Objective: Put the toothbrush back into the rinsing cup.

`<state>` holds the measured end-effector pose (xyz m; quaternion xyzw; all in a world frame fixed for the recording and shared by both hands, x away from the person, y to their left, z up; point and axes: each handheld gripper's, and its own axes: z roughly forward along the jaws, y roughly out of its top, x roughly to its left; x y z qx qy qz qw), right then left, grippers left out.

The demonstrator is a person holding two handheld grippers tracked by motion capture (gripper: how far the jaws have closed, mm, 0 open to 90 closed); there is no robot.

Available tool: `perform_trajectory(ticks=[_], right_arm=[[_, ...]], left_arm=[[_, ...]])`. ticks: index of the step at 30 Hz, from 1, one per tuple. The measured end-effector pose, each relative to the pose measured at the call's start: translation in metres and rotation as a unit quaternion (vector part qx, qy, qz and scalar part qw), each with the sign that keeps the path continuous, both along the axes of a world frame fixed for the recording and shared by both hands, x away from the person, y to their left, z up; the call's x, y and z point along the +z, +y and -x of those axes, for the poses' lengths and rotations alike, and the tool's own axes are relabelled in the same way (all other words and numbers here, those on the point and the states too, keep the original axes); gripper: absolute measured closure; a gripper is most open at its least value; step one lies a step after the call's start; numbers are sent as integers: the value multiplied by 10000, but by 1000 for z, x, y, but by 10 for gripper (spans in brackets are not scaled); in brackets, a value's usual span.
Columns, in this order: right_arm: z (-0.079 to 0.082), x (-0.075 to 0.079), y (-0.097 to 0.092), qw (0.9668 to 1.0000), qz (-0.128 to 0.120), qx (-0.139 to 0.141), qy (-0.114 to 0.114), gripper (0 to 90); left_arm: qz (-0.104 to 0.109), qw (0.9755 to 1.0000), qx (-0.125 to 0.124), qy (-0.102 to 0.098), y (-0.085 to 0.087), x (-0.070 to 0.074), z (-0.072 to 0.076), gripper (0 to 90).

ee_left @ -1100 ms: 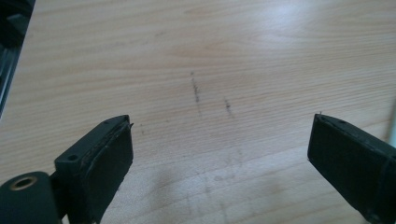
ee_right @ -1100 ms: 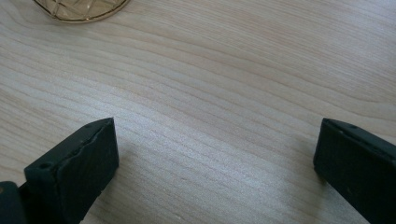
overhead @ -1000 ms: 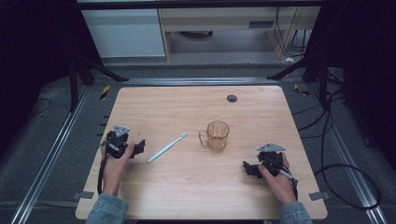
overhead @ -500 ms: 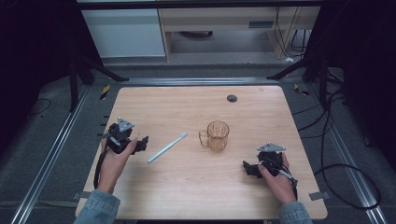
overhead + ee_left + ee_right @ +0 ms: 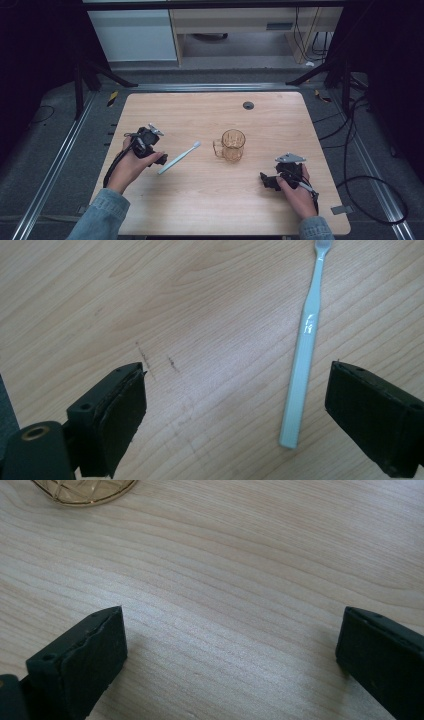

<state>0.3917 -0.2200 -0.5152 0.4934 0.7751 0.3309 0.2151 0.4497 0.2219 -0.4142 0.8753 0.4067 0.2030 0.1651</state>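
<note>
Toothbrush [image 5: 303, 352] flat on table [image 5: 210, 200], between jaws of wide-open, empty left claw [image 5: 235, 410], nearer right jaw.

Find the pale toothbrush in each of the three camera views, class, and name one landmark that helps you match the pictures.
High view: the toothbrush lies left of centre on the table, between the left gripper and the amber mug.
Left gripper view: it runs down the right half of the frame, near the right jaw.
Right gripper view: not in it.
Shared landmark: the wooden tabletop, whose grain shows in every view.
</note>
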Motion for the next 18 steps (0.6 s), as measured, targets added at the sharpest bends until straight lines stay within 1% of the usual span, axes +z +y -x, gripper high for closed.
perform_trajectory(ticks=[1, 2, 4, 6, 7, 8, 11, 14, 18], right_arm=[[0, 0, 0, 10000, -1, -2, 1, 3], [0, 0, 0, 10000, -4, -3, 5, 4], [0, 0, 0, 10000, -9, 3, 9, 3], [0, 0, 0, 10000, -13, -7, 7, 3], [0, 0, 0, 10000, -17, -12, 8, 4], [0, 0, 0, 10000, -10, -5, 7, 4], [0, 0, 0, 10000, 3, 9, 2, 3], [0, 0, 0, 10000, -16, -8, 11, 4], [0, 0, 0, 10000, -19, -11, 13, 4]], left_arm=[[1, 9999, -75, 74, -3, -1, -2, 88], [-47, 9997, -167, 161, -5, -1, -5, 86], [-187, 9993, -266, 204, -11, -2, -9, 91], [-271, 9986, -350, 305, -17, -3, -13, 93], [-272, 9980, -386, 410, -20, -4, -15, 95], [-343, 9971, -437, 524, -23, -5, -17, 97], [-485, 9948, -435, 781, -30, -8, -20, 98], [-545, 9930, -491, 921, -37, -8, -22, 118], [-560, 9924, -502, 976, -42, -6, -25, 144]])
